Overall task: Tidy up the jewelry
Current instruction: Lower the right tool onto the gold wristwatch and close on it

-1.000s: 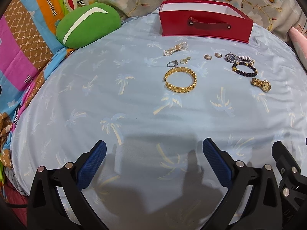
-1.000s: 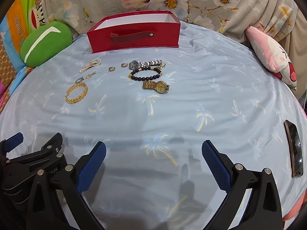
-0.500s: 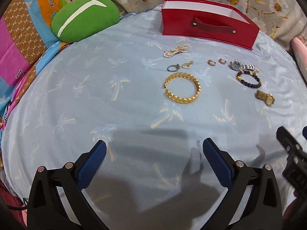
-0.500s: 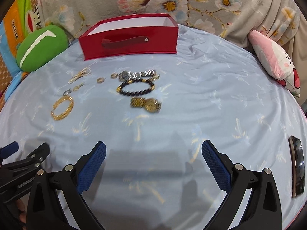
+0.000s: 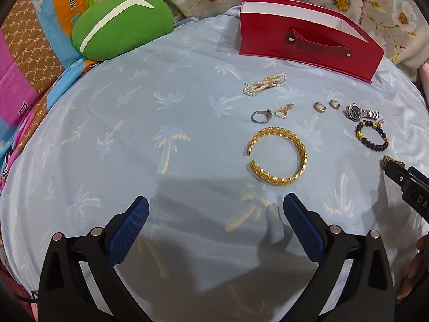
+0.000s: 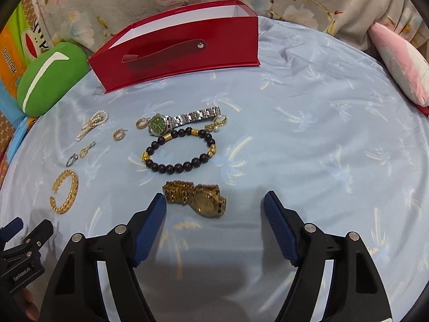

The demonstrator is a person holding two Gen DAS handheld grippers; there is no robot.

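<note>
Jewelry lies on a pale blue palm-print cloth in front of a red box (image 6: 182,45), also in the left wrist view (image 5: 308,40). My right gripper (image 6: 214,209) is open, its fingers either side of a gold watch (image 6: 198,198). Beyond it lie a black bead bracelet (image 6: 179,150) and a silver watch (image 6: 177,120). My left gripper (image 5: 215,212) is open and empty, just short of a gold bangle (image 5: 276,157). A pearl piece (image 5: 264,84), rings (image 5: 261,115) and small earrings (image 5: 327,105) lie farther back.
A green cushion (image 5: 120,24) sits at the back left. A pink pillow (image 6: 399,61) lies at the right edge. Floral fabric rises behind the box. Patterned bedding (image 5: 26,53) borders the cloth on the left.
Both grippers have moved forward toward the jewelry. The right gripper has come up to the gold watch, and the left has come close to the gold bangle.
</note>
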